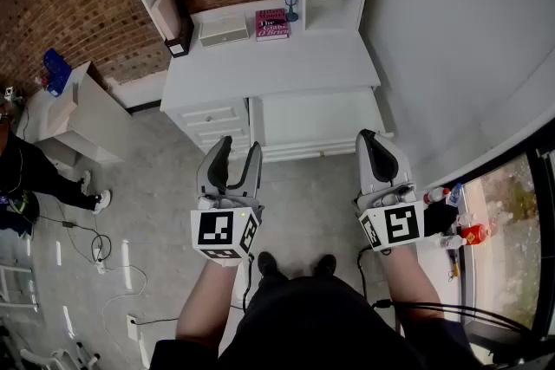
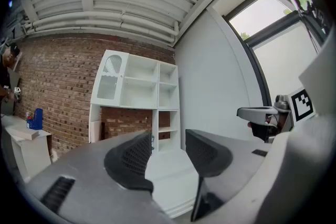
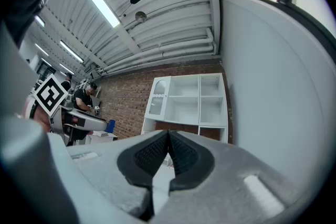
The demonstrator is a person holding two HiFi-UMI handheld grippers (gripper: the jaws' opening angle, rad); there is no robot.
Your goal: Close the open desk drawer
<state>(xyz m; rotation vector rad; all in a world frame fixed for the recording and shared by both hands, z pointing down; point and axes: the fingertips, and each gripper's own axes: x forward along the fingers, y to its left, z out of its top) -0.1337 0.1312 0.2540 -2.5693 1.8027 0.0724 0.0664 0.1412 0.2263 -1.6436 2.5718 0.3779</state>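
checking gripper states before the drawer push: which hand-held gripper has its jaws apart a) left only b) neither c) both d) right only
a: the left hand-held gripper shows a clear gap between its jaws with nothing in it, while the right hand-held gripper has its jaws pressed together and empty.

No readable text or labels.

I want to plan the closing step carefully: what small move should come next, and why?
Probably ease the right gripper forward to the front of the open drawer. Its fingers are shut, suited to pushing, and it hangs short of the desk, touching nothing.
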